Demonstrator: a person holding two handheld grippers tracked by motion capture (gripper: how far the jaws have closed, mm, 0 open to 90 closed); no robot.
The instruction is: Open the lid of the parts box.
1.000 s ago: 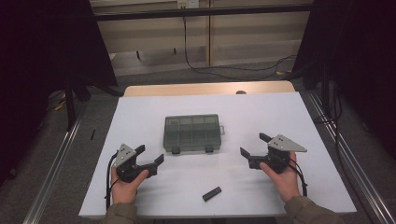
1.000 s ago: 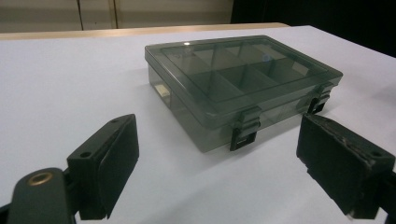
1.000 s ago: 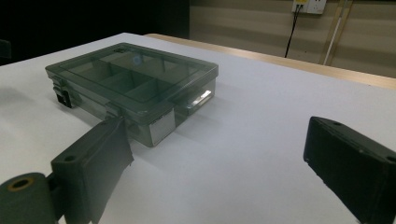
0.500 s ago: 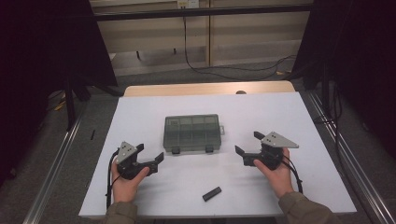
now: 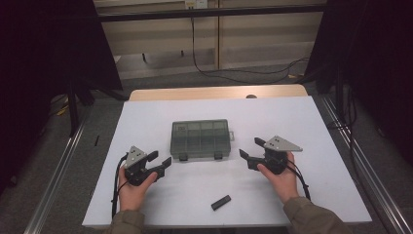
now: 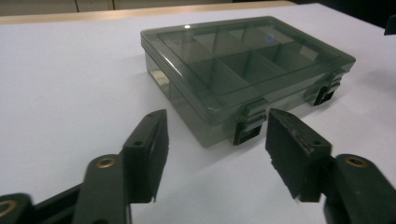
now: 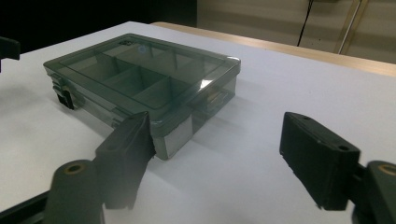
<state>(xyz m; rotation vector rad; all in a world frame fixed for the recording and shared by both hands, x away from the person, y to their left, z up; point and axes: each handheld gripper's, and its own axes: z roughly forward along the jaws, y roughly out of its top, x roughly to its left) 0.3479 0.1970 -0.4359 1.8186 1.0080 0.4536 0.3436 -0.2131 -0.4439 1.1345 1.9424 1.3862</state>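
A small black bar [image 5: 221, 202] lies nearest on the white worktop [image 5: 311, 126]. Beyond it, the left gripper [image 5: 159, 163] and right gripper [image 5: 251, 152] flank the closed, smoky compartment box [image 5: 200, 139], both spread wide and empty, pointing inward at its front corners. Each hand [image 5: 131, 189] rests low on the worktop.

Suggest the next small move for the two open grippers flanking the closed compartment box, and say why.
Probably ease the left gripper forward onto the nearest front latch of the box. The lid is shut with both latches down, both grippers stand open and apart from it, and that latch lies just ahead of the left jaws. The right gripper could steady the box's side.
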